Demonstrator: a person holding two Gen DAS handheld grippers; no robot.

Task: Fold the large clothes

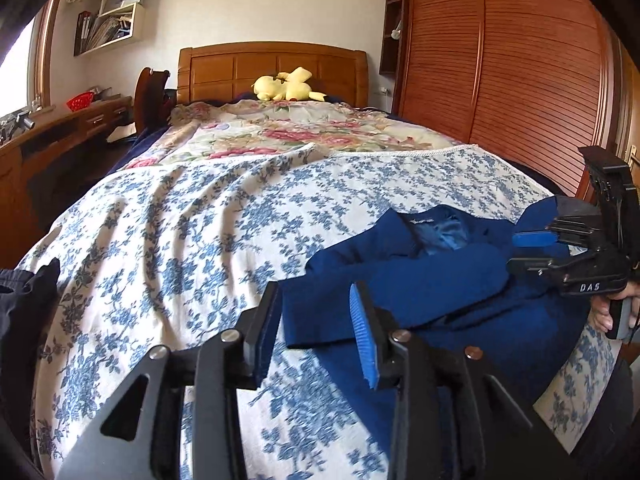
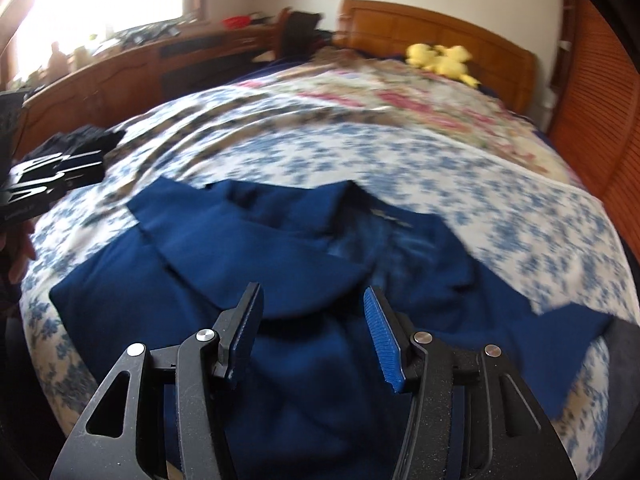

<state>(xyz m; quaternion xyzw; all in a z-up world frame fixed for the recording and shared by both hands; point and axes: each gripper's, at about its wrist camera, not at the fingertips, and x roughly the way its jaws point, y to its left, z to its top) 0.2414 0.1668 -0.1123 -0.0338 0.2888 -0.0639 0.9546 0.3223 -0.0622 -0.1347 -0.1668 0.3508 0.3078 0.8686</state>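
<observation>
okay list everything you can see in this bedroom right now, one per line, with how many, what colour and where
jacket: one, navy blue, partly folded on the near end of the bed
bedspread: one, white with blue flowers, under the jacket
floral quilt: one, pink and cream, toward the headboard
plush toy: one, yellow, by the headboard
headboard: one, brown wood
wardrobe: one, reddish slatted doors, right of the bed
desk: one, brown, left of the bed
left tongs: black, blue pads, open over the jacket edge
right tongs: black, blue pads, open above the jacket

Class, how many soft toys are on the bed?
1: a yellow soft toy lies at the head of the bed, against the wooden headboard. Others may be hidden behind the bedding.
</observation>
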